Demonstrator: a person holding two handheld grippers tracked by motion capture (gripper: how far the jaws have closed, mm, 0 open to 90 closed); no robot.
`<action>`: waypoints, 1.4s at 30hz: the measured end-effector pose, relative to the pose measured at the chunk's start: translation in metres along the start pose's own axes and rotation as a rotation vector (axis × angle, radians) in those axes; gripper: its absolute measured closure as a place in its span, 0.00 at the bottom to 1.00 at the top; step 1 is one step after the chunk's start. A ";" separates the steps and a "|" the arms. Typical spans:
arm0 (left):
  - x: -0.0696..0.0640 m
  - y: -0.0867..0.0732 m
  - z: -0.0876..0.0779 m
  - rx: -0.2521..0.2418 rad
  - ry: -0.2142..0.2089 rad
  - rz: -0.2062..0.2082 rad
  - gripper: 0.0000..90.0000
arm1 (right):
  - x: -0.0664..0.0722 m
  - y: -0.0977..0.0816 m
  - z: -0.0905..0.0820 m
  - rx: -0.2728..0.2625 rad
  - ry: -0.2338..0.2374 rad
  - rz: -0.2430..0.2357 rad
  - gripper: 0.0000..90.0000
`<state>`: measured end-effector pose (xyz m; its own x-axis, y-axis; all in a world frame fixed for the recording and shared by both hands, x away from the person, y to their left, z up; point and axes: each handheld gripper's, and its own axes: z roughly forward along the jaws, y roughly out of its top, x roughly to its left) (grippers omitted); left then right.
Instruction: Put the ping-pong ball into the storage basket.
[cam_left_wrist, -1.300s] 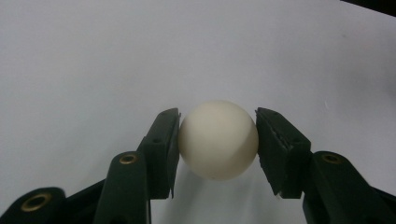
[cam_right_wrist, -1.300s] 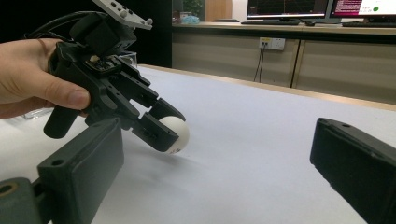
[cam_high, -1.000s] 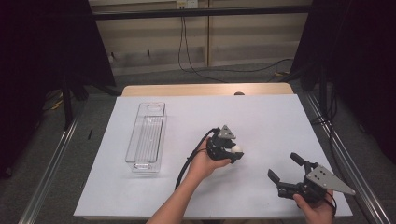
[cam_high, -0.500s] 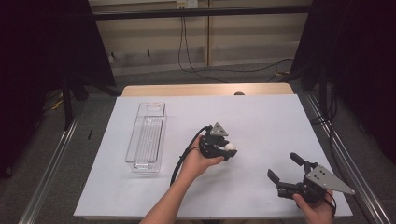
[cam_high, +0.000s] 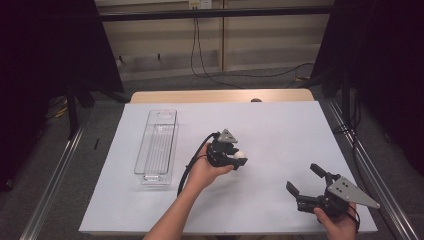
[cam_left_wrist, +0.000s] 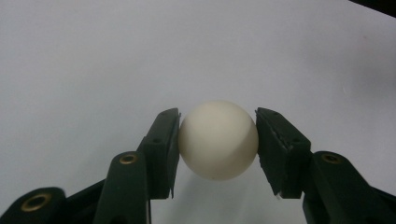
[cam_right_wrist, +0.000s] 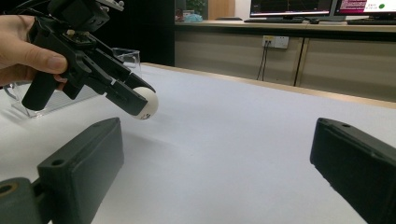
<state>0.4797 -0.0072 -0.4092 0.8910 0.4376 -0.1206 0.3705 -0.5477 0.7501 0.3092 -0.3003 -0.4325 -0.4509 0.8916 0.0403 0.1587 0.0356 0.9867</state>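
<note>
Clamping of the white ball (cam_left_wrist: 218, 140) across its widest part by the left gripper (cam_left_wrist: 218, 154); light, smooth, slip-prone handling is judged.

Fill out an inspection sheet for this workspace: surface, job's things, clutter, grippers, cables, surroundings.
Surface: white sheet over a wooden table.
Job's things: white ball held above the sheet; clear plastic tray at left, seemingly empty.
Clutter: nothing seen.
Grippers: left gripper shut on the ball; right gripper open, holding nothing, low over the near right corner.
Cables: black cable trails from the left gripper; wall cables behind.
Surroundings: black curtains, monitors on a counter.
</note>
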 end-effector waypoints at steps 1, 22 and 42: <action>0.001 -0.001 0.000 -0.013 -0.006 -0.001 0.57 | 0.000 0.000 0.000 -0.001 0.000 -0.001 0.03; 0.015 0.000 -0.019 -0.011 0.016 -0.045 0.57 | 0.000 0.000 0.000 0.001 0.008 -0.001 0.03; 0.030 -0.002 -0.037 0.002 0.066 -0.073 0.57 | 0.000 0.000 0.000 0.004 0.005 -0.004 0.03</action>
<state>0.4962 0.0335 -0.3904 0.8423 0.5226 -0.1321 0.4348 -0.5139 0.7395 0.3092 -0.3001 -0.4329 -0.4560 0.8892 0.0372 0.1600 0.0408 0.9863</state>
